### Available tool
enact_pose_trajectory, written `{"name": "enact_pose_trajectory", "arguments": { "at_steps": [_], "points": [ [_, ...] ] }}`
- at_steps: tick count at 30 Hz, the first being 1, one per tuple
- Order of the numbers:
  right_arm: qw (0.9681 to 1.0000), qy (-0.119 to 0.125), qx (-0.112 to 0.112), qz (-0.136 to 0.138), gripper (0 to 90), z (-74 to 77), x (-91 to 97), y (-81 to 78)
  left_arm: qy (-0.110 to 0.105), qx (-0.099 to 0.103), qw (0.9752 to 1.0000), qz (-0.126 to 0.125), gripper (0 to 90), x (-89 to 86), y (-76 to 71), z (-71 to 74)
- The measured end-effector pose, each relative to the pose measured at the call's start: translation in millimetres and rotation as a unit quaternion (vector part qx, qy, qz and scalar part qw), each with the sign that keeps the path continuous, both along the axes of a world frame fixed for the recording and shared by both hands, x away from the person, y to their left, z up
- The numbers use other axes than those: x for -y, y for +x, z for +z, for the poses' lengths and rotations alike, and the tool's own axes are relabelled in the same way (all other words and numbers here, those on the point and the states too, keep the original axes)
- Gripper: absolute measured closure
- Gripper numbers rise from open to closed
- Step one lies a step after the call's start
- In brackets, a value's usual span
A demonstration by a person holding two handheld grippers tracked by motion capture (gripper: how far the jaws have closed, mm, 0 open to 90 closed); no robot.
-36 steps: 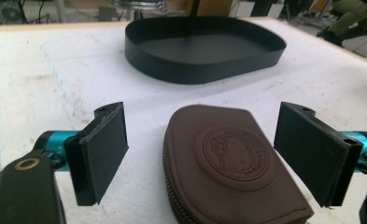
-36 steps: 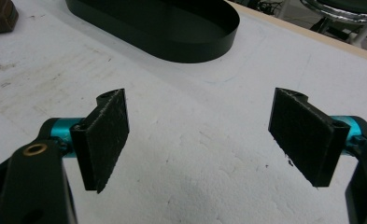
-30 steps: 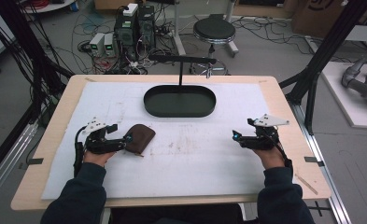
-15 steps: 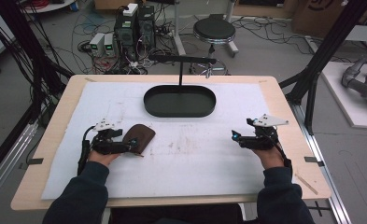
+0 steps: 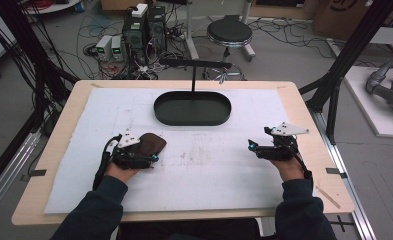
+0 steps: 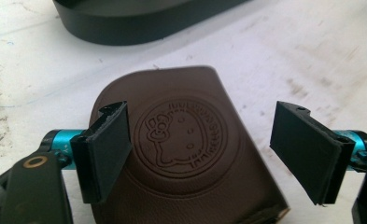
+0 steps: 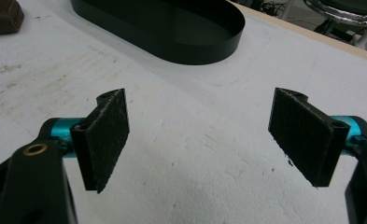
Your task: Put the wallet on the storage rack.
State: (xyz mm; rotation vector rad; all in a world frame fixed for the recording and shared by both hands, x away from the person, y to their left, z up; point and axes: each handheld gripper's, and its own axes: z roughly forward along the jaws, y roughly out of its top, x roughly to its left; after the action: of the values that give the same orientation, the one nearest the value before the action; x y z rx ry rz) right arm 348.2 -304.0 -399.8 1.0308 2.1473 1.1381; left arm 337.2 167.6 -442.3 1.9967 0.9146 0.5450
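Brown pouch [image 6: 186, 154] between left hand-held gripper's [image 6: 200, 149] jaws

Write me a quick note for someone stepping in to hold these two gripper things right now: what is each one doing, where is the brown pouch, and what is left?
Left gripper: jaws open, straddling the brown leather pouch, which lies flat on the white mat. One pad looks close to the pouch's edge, the other stands clear of it; nothing is gripped.
Right gripper: open, holding nothing, over bare mat on the right side.
Black oval tray: at the far middle of the mat, with nothing in it.
Done: the left gripper is lined up on the pouch.
Left: close on the pouch and lift it; it probably goes to the tray.
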Motion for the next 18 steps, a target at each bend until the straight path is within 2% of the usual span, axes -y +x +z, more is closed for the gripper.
{"name": "enact_pose_trajectory", "arguments": {
  "at_steps": [3, 8, 12, 14, 18],
  "points": [
    [1.0000, -0.001, 0.001, 0.001, 20.7, -0.3, -0.4, 0.2, 0.042, 0.015, 0.9990, -0.003, 17.4, 7.6, -2.3, -2.0],
    [1.0000, -0.002, -0.001, 0.000, 20.7, -0.3, -0.5, 0.3, 0.081, 0.033, 0.9962, -0.005, 18.6, 11.6, -3.1, -3.9],
    [1.0000, -0.003, -0.002, -0.002, 20.7, -0.3, -0.6, 0.3, 0.087, 0.039, 0.9954, 0.000, 23.2, 10.1, -2.2, -3.8],
    [1.0000, -0.002, -0.002, -0.004, 20.7, 0.0, 0.0, 0.2, 0.080, 0.035, 0.9962, 0.005, 24.2, 9.6, -1.5, -3.4],
    [1.0000, 0.000, 0.001, -0.007, 20.8, 1.0, 1.3, -0.7, 0.036, 0.018, 0.9991, 0.012, 28.6, 1.6, 0.2, -0.4]
  ]
}}
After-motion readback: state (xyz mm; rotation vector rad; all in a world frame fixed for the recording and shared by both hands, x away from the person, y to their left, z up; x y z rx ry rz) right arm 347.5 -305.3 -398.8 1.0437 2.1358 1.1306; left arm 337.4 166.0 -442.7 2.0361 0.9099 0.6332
